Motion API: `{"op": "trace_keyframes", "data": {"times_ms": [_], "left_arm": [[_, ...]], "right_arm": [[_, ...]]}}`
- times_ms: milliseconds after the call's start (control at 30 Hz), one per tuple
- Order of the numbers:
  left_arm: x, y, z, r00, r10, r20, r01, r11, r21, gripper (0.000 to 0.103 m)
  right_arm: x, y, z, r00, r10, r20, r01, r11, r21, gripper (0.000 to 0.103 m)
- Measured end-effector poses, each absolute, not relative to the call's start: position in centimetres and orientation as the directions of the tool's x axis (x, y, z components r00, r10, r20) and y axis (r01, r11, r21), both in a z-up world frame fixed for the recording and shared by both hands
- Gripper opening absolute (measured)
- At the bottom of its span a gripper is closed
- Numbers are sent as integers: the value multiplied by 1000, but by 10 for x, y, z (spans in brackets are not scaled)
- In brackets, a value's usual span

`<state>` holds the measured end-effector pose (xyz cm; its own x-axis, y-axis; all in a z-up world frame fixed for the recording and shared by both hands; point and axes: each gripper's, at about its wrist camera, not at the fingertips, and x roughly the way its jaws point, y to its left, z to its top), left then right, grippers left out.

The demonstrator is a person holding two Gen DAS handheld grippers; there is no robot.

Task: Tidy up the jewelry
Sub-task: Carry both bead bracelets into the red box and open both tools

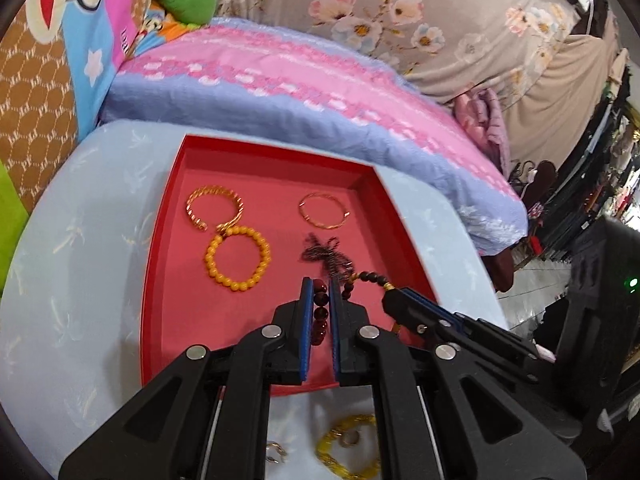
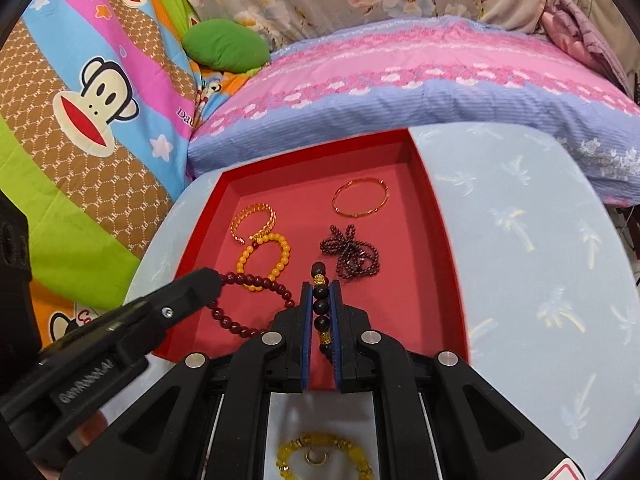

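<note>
A red tray (image 1: 160, 280) (image 2: 448, 240) sits on a pale blue cushion. In it lie a gold cuff (image 1: 214, 208) (image 2: 254, 222), an orange bead bracelet (image 1: 238, 258) (image 2: 262, 258), a thin gold bangle (image 1: 324, 210) (image 2: 360, 198) and a dark small-bead strand (image 1: 326, 254) (image 2: 352, 254). My left gripper (image 1: 320, 292) (image 2: 212, 284) is shut on a dark red bead bracelet (image 1: 321, 312) (image 2: 248, 300) over the tray's near part. My right gripper (image 2: 321, 292) (image 1: 394, 296) is shut on a black bead bracelet with gold spacers (image 2: 320, 304) (image 1: 374, 278) beside it.
On the cushion (image 1: 72, 300) (image 2: 540, 280) in front of the tray lie a yellow bead bracelet (image 1: 348, 448) (image 2: 320, 456) and small rings (image 1: 276, 452) (image 2: 316, 458). A pink and blue pillow (image 1: 280, 92) (image 2: 400, 80) and bedding lie behind the tray.
</note>
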<state>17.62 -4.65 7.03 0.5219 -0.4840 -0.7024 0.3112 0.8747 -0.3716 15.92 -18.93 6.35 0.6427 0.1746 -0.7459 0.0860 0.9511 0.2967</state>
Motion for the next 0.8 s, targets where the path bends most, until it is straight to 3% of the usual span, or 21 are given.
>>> {"op": "trace_keyframes", "data": {"times_ms": [400, 700, 800], "left_arm": [[189, -30, 26, 511, -335, -791, 236, 940, -245, 8], [184, -35, 23, 529, -309, -791, 249, 947, -203, 12], [181, -35, 26, 543, -301, -784, 246, 950, -194, 17]], "right_arm": [[172, -194, 30, 596, 102, -796, 126, 968, 218, 8], [166, -192, 36, 624, 74, -778, 131, 972, 197, 28], [162, -192, 39, 631, 77, -772, 129, 971, 202, 29]]}}
